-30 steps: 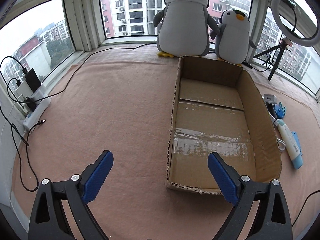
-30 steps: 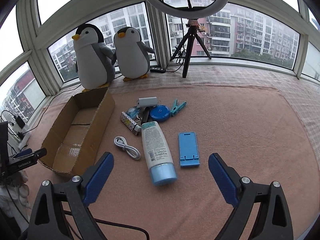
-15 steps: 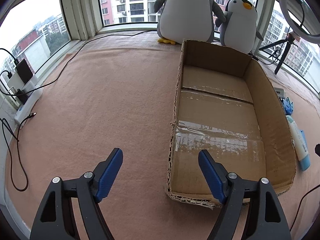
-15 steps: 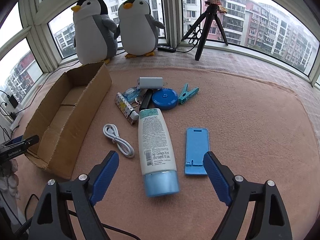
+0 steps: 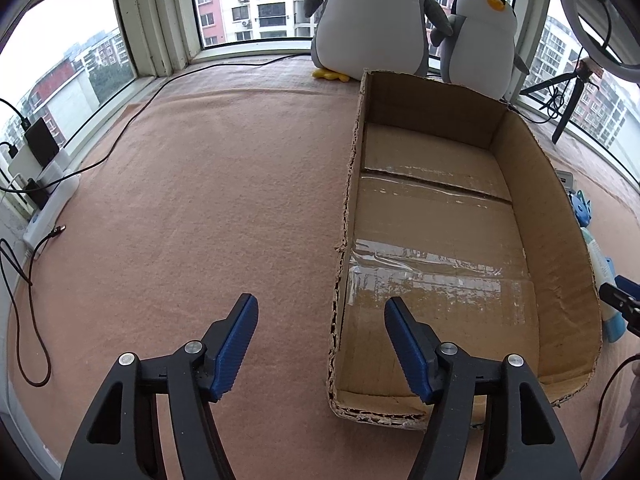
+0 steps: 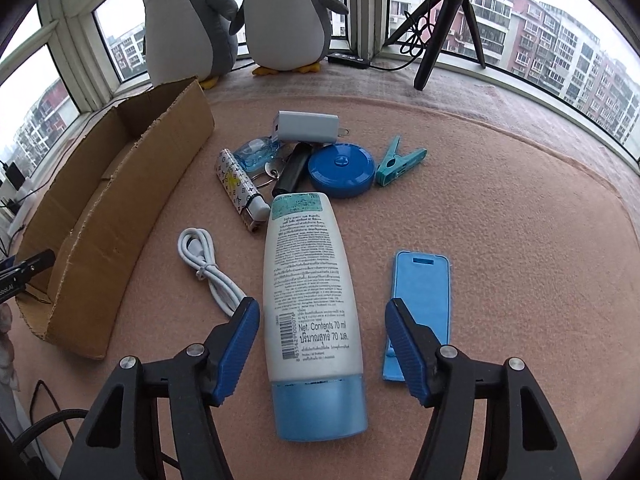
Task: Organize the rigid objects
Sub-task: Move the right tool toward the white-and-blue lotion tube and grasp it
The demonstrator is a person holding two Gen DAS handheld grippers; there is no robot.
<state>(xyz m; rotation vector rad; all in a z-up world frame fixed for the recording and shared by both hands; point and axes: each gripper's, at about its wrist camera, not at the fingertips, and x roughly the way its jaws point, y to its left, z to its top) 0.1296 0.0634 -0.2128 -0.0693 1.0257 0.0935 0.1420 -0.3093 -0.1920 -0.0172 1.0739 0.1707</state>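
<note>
Straddling the lotion tube, the right claw gapes wide, cable and phone stand flanking.

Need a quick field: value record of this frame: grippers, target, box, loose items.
left hand-held gripper: open, holding nothing, straddling the near left wall of the box
right hand-held gripper: open, either side of the tube, not closed on it
target: white lotion tube with blue cap, lying flat on the pink felt mat
box: open brown cardboard box, nothing inside
loose items: blue phone stand, coiled white cable, round blue tape measure, teal clothespin, white charger
</note>
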